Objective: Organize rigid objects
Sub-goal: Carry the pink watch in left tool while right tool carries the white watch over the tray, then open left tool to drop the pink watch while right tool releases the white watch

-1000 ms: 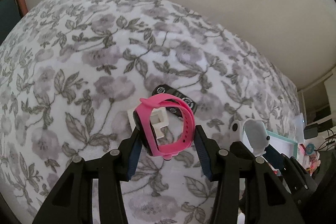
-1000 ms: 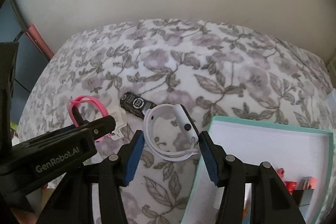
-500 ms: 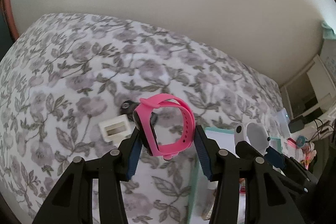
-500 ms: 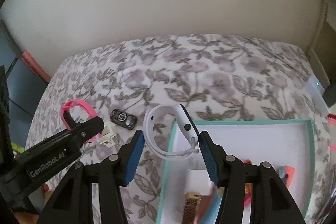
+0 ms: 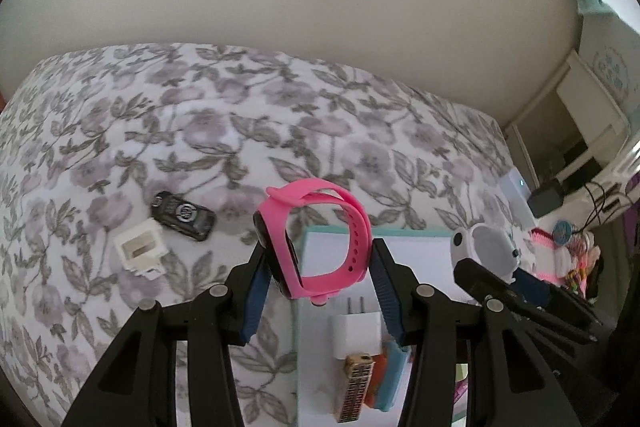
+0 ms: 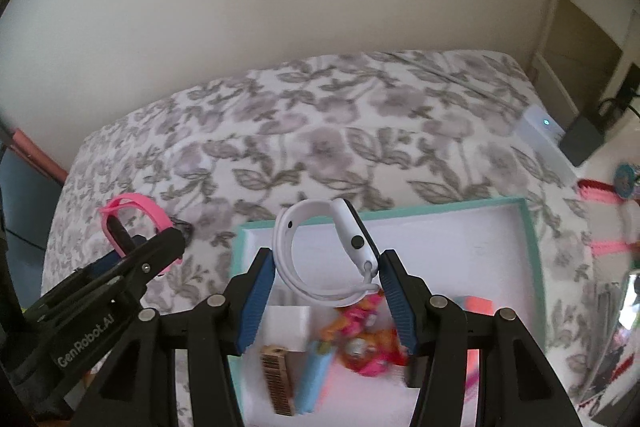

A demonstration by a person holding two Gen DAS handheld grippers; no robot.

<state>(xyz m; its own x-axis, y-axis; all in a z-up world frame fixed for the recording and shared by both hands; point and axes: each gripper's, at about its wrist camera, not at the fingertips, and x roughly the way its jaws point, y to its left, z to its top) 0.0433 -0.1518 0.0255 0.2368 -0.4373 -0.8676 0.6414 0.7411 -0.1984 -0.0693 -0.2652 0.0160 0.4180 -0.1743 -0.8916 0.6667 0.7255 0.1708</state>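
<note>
Floral grey-and-white bedding (image 5: 280, 131) covers the bed, with a plain pale wall behind it and cluttered furniture blurred at the far right. Near the right side of the bed lies a white tray with a teal rim (image 6: 534, 227), and both views blur its contents: a white plug adapter (image 5: 354, 337), a small tan ribbed block (image 5: 356, 387), a light blue piece (image 6: 318, 375) and a pink-orange heap that cannot be made out. The left tongs (image 5: 318, 273) stand partly closed on a pink watch (image 5: 320, 239), pads pressing both sides of its band, and hold it above the tray's left rim; its dark face sits edge-on, so the screen is unreadable. The right tongs (image 6: 326, 277) grip a white watch (image 6: 326, 251) the same way, partly closed, over the tray's inner floor, with a loop of the band hanging below the pads. On the bedding left of the tray rest a dark toy car (image 5: 182, 215) and, just beside it, a white square socket piece (image 5: 140, 249); in the right wrist view the left tongs hide almost all of the car. Both tool bodies cut off the near part of the tray.
</note>
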